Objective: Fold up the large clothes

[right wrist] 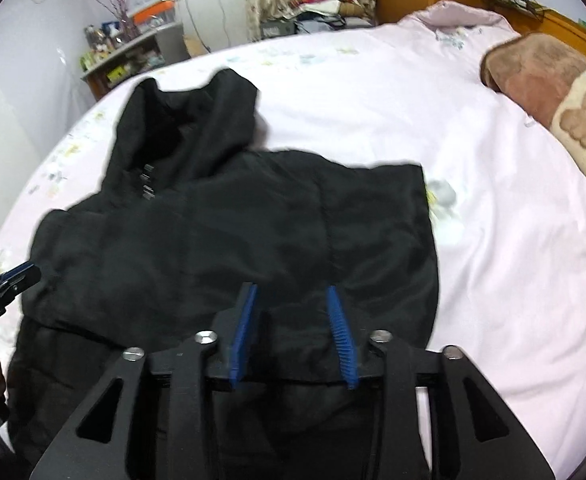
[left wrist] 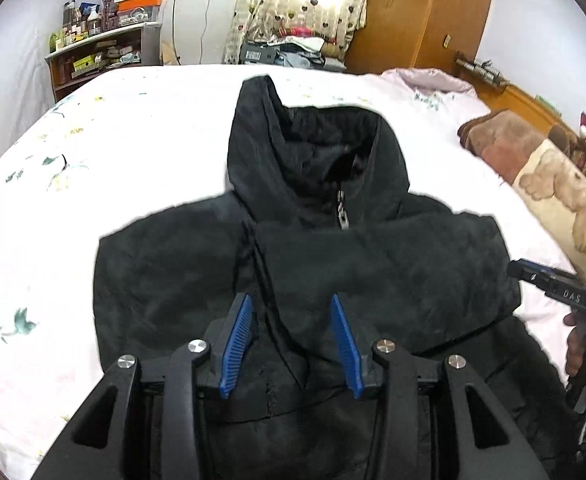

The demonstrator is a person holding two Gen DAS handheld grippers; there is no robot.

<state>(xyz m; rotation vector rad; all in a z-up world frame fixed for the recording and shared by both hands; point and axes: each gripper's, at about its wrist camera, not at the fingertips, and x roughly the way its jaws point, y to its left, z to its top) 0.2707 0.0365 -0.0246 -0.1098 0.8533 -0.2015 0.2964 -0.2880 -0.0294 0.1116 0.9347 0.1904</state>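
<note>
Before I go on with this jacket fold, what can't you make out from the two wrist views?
- Jacket hem: both views, cut off by the bottom edge and hidden behind the left gripper and right gripper.
- Sleeves: neither view shows them; probably folded under.
- Zipper: right wrist view, smeared by blur.
- Shelf items: left wrist view, too small.

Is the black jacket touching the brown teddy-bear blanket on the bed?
Apart. In the left wrist view, pale bedsheet shows plainly between the black jacket and the brown blanket.
</note>
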